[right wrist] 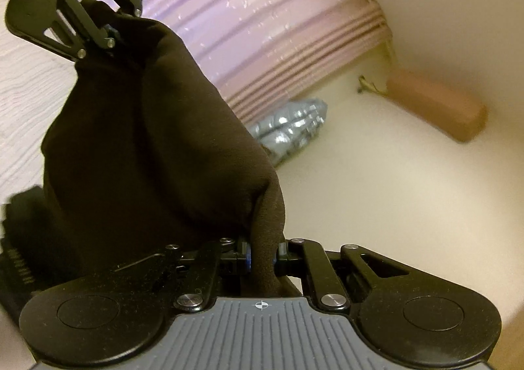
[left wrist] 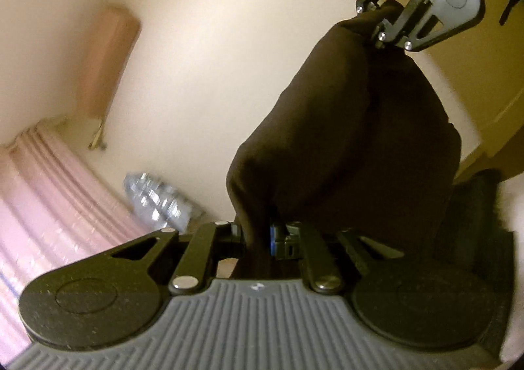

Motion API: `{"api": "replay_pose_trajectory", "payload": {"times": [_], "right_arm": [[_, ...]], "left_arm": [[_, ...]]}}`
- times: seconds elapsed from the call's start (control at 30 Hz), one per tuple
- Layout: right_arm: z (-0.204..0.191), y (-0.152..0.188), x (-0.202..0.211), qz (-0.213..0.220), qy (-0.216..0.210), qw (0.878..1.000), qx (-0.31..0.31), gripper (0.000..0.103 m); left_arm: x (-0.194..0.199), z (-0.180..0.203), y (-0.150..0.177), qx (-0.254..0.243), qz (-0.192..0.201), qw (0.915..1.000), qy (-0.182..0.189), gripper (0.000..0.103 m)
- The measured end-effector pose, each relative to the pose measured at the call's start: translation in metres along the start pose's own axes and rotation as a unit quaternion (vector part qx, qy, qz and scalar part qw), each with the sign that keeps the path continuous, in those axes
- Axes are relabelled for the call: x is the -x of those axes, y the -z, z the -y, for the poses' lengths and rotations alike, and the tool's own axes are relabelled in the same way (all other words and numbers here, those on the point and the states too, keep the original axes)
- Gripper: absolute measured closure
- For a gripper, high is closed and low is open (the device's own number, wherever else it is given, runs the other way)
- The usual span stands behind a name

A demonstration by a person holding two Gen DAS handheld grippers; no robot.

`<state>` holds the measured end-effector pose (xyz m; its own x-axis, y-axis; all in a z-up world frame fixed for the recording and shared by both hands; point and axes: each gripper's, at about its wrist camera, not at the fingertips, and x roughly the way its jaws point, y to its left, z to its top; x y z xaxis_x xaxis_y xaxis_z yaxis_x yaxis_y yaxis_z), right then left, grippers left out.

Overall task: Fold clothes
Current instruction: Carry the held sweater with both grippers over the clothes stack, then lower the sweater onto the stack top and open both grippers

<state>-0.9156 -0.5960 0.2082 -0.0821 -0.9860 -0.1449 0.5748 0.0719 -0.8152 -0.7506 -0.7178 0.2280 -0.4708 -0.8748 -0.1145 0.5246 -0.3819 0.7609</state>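
A dark brown garment [left wrist: 344,140] hangs stretched in the air between the two grippers, lifted off any surface. The left gripper [left wrist: 258,239] has its tongs clamped together on one bunched edge of the cloth, which runs down between the blue-tipped pads. The right gripper [right wrist: 263,255] is likewise closed on the opposite edge, with a fold of fabric squeezed between its pads. In each wrist view the other gripper shows at the far upper corner, biting the far end of the same cloth.

The garment fills the middle of both views and hides most of what lies beyond it. Around it are a cream wall [left wrist: 213,59], a pink pleated curtain [right wrist: 262,26] with shiny flecks, and a pinkish box-like fitting [left wrist: 108,59] mounted on the wall. A blurred pack of clear plastic bottles [right wrist: 291,127] sits at the foot of the curtain. A second dark, ribbed item [left wrist: 471,222] lies below the hanging cloth, too blurred to identify.
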Motion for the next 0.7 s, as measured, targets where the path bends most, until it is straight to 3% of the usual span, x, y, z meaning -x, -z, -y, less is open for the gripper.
{"api": "replay_pose_trajectory", "payload": {"times": [0.17,0.3,0.47,0.6,0.7], "right_arm": [[0.018,0.02,-0.106,0.06,-0.014,0.998,0.025,0.094],[-0.019,0.063,-0.15,0.08,-0.06,0.995,0.027,0.094],[-0.11,0.14,-0.17,0.02,-0.174,0.983,0.061,0.094],[-0.125,0.163,-0.161,-0.003,-0.191,0.981,0.035,0.094],[-0.119,0.16,-0.158,-0.001,-0.185,0.982,0.031,0.094]], "left_arm": [[-0.072,0.006,0.005,-0.007,-0.058,0.9969,-0.052,0.093],[-0.096,0.062,0.042,-0.005,-0.116,0.9926,-0.036,0.094],[-0.094,0.168,0.113,-0.052,-0.201,0.9767,0.054,0.096],[-0.081,0.191,0.128,-0.038,-0.218,0.9738,0.052,0.097],[-0.077,0.198,0.125,-0.047,-0.208,0.9762,0.038,0.096]]}}
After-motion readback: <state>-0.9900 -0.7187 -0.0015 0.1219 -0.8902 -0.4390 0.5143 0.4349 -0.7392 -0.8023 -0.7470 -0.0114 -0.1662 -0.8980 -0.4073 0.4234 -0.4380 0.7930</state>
